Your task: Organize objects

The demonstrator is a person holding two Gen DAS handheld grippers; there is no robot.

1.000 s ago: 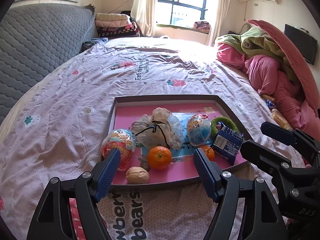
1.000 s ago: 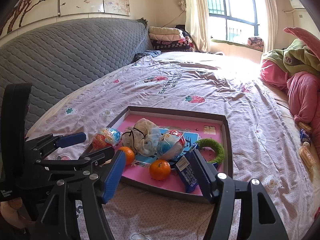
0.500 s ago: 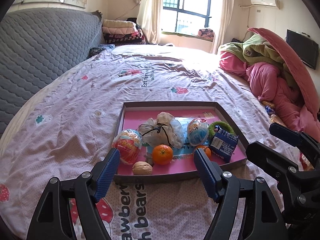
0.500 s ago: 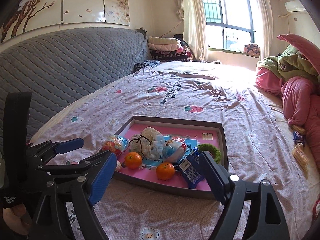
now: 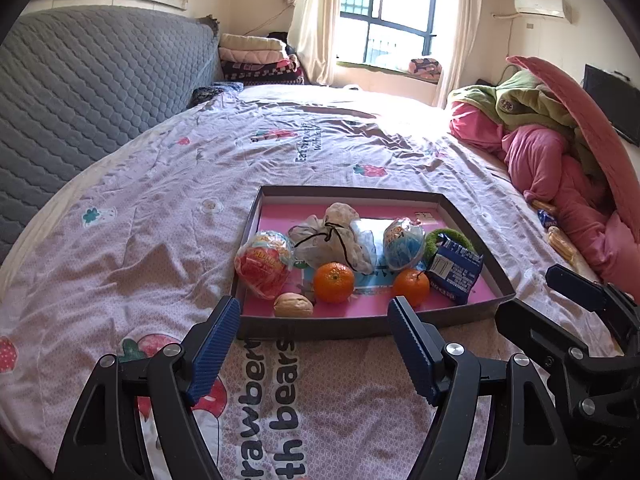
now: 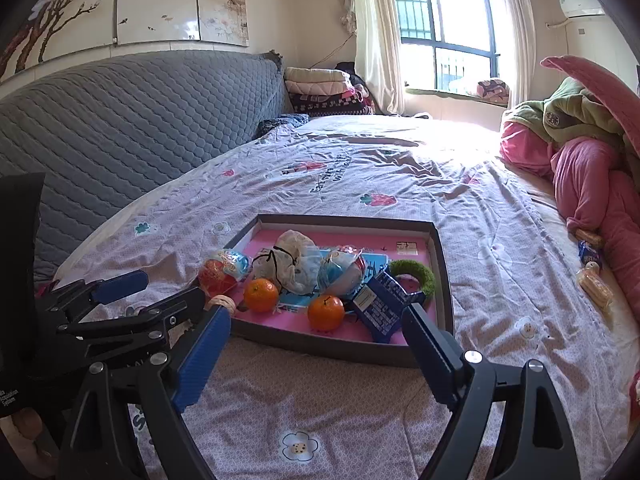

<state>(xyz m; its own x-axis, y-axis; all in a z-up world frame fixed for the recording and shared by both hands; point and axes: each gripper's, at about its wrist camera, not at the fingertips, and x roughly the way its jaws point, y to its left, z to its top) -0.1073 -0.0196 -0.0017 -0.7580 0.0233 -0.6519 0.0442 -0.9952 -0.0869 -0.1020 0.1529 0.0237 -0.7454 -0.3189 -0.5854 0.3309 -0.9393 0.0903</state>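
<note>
Left wrist view shows the left gripper (image 5: pixel 314 344) with its jaws spread wide and nothing between them, hanging over the bedsheet (image 5: pixel 140 216) just before the near rim of the tray (image 5: pixel 470 220). The right gripper (image 6: pixel 316 354) is also released and empty, and it appears at 3 o'clock in the left view, beside the tray's near right corner. Inside the tray, on its pink floor, the things lie crowded toward the near side. A walnut (image 5: pixel 293 305) sits at 7 o'clock by the near rim, touching a red wrapped ball (image 5: pixel 264 262) that leans against the left wall at 9 o'clock. One orange (image 5: pixel 333 282) is near the middle front, a second orange (image 5: pixel 411 287) at 5 o'clock. Behind them a white tied bag (image 5: pixel 334 238) takes the centre, with a blue wrapped ball (image 5: pixel 403 243) just beside it to the right. A blue packet (image 5: pixel 454 272) stands tilted at 4 o'clock, partly covering a green ring (image 5: pixel 434 240) behind it. Outside the tray, some wrapped snacks (image 6: pixel 594 280) lie on the sheet at 3 o'clock, near a pink quilt (image 6: pixel 592 184).
</note>
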